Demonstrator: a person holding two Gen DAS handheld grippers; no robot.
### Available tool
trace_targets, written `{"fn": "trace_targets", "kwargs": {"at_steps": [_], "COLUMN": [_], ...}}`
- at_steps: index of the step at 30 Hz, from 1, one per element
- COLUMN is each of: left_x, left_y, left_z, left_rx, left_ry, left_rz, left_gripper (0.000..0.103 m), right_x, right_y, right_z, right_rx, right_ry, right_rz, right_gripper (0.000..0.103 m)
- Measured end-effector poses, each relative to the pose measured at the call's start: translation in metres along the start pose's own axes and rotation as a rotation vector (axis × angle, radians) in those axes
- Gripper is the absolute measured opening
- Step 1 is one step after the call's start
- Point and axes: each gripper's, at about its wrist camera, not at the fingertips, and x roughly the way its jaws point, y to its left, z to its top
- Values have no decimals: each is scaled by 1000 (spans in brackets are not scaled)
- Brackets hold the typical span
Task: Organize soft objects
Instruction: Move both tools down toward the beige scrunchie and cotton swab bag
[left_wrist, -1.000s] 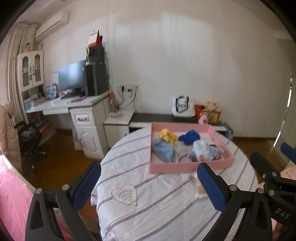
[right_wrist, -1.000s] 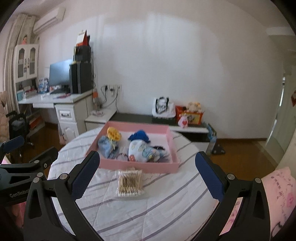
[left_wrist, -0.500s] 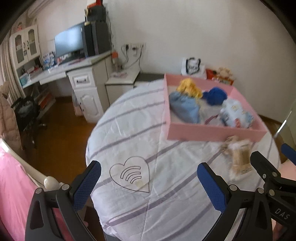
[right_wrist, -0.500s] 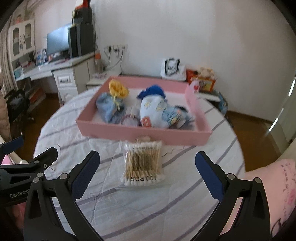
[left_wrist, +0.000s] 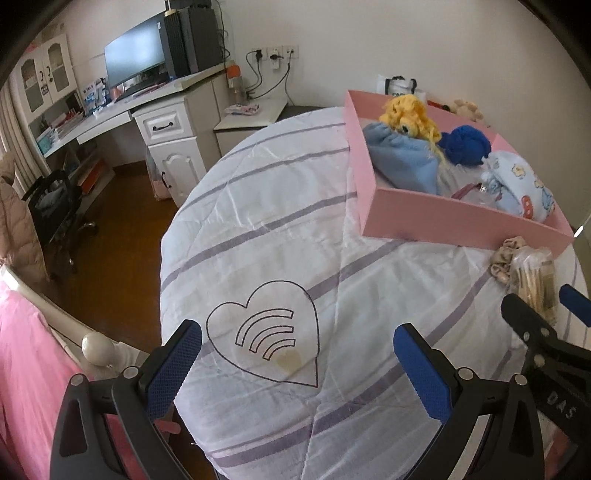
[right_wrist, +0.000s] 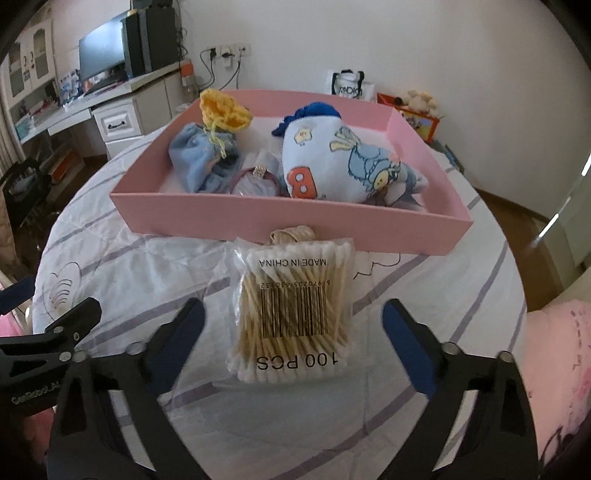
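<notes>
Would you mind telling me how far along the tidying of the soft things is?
Done: several cloth items sit in the pink tray. In hand: nothing yet; the right gripper, jaws closing, frames the cotton swab pack. Left: that pack and the beige scrunchie.

Round table (right_wrist: 461, 295), white cloth with purple stripes: pink tray (right_wrist: 258, 218); bag of cotton swabs (right_wrist: 291, 310) just before it; beige scrunchie (left_wrist: 503, 258) between them.
</notes>
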Motion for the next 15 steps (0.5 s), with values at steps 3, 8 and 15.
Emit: {"fn": "trace_targets", "kwargs": {"at_steps": [3, 8, 15], "left_x": [3, -6, -22], "left_y": [0, -2, -25], "left_z": [-2, -2, -3], "left_rx": [-1, -2, 16], "left_ry": [7, -5, -21], "left_rz": [5, 13, -6], "left_gripper": [103, 103, 103], "right_x": [4, 2, -14], "right_y": [-6, -22, -51], "right_z": [-3, -4, -9], "right_rx": [25, 67, 114], "right_ry": [20, 18, -25], "right_rz": [5, 74, 83], "right_gripper": [60, 48, 47]}}
